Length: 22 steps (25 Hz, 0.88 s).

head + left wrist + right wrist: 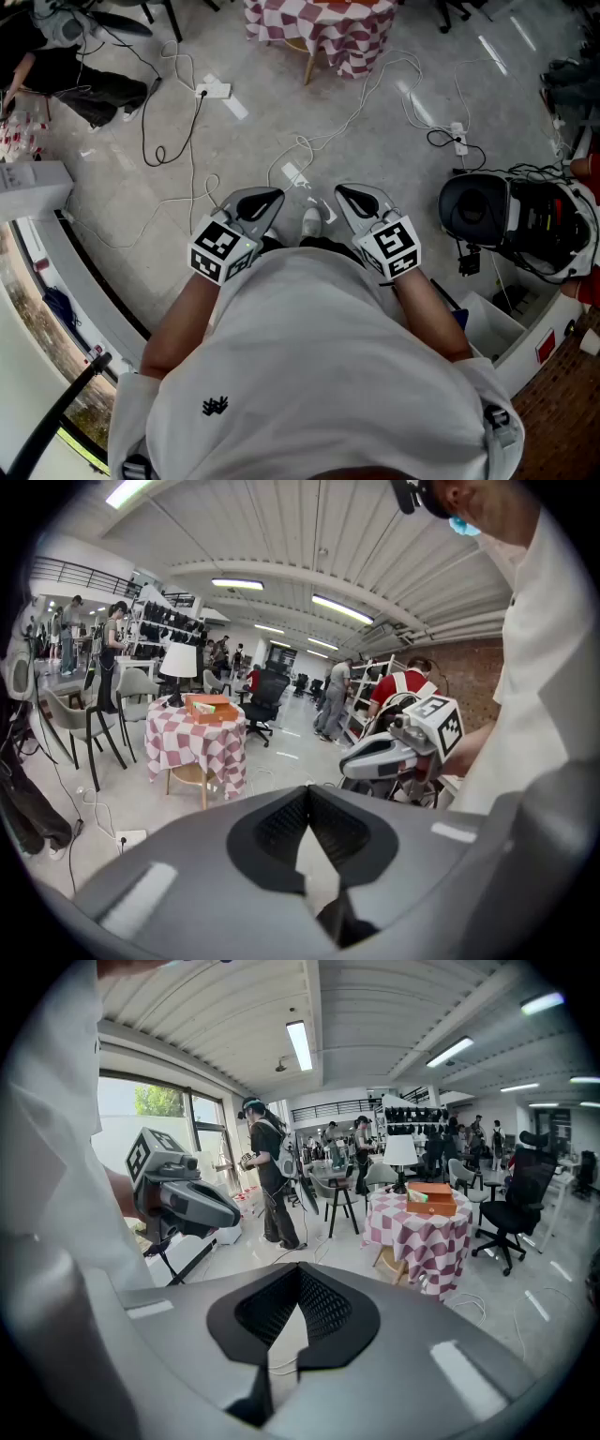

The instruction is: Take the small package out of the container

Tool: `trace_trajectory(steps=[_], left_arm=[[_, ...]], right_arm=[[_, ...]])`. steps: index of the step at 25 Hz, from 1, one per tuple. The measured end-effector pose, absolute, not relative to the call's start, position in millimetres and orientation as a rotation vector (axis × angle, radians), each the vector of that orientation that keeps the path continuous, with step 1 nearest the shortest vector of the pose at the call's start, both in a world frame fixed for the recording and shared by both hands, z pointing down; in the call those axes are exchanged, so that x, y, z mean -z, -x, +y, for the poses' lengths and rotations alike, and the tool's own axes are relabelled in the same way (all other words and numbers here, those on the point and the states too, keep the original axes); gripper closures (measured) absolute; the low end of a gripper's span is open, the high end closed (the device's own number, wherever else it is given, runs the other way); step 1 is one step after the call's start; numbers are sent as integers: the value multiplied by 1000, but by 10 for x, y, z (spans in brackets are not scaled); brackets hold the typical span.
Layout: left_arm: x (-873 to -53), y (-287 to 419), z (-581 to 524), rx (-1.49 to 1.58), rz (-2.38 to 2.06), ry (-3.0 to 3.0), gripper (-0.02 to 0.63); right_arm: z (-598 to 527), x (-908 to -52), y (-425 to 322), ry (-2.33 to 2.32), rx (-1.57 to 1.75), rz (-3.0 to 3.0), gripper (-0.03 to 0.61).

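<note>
Left gripper (270, 199) and right gripper (345, 195) are hanging clenched, empty, as the small package (417, 1196) in the distant container (437, 1206) (barely visible, probably light) is awaiting a gentle edge pinch.

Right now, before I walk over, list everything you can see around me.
table: one, red-and-white checked cloth, ahead across the floor
box: one, orange, on the table
lamp: one, white shade, on the table
office chair: one, black, beside the table
cables: several, black and white, on the floor
power strips: at least two, white, on the floor
people: several, standing in the background
left gripper: one, grey, held at the chest, shut, empty
right gripper: one, grey, held at the chest, shut, empty
</note>
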<state>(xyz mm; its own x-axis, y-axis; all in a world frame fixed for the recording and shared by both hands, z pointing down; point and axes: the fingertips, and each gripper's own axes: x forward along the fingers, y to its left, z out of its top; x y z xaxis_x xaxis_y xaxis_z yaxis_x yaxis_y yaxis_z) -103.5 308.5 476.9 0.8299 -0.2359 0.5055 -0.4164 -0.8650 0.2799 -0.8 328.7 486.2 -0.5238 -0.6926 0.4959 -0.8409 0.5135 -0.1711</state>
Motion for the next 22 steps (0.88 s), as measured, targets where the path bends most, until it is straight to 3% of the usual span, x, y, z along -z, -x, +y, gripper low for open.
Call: trace_trajectory(steps=[11, 22], left_arm=[[-4744, 514, 2518, -626, -527, -2658, 557], [-4706, 361, 961, -565, -405, -2698, 555]], right_arm=[[2787, -5061, -520, -1305, -598, -2400, 578], [1327, -5132, -759, -1334, -558, -2231, 544]])
